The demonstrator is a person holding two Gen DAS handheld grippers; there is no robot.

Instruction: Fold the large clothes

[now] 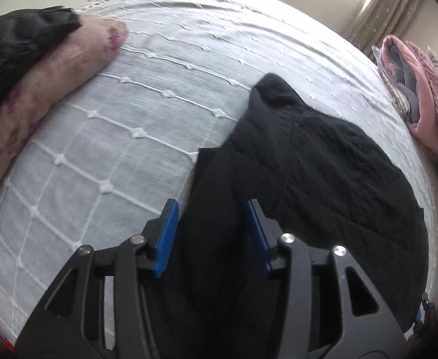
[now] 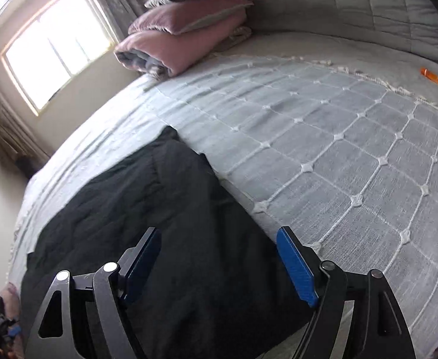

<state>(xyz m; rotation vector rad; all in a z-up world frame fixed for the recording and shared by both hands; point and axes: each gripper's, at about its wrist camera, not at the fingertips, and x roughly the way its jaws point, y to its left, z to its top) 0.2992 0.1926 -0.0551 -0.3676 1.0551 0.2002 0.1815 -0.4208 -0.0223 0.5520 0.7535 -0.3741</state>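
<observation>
A black knitted garment (image 1: 323, 164) lies folded on the white bedspread (image 1: 129, 119), one narrow end pointing away. My left gripper (image 1: 213, 206) hovers over its near left edge, jaws open, nothing between the blue pads (image 1: 166, 236). In the right wrist view the same garment (image 2: 159, 209) lies at the bed's left side. My right gripper (image 2: 219, 233) is open above its near part, with its right pad (image 2: 296, 266) over the garment's edge beside the bedspread (image 2: 338, 149).
A floral pillow (image 1: 48, 89) with a dark cloth (image 1: 12, 48) on it lies at the left. A folded pink-grey quilt (image 2: 186, 21) sits at the bed's far corner, also in the left wrist view (image 1: 422, 89). An orange tube (image 2: 436, 79) lies near the headboard (image 2: 353, 3). A window (image 2: 54, 39) is at the left.
</observation>
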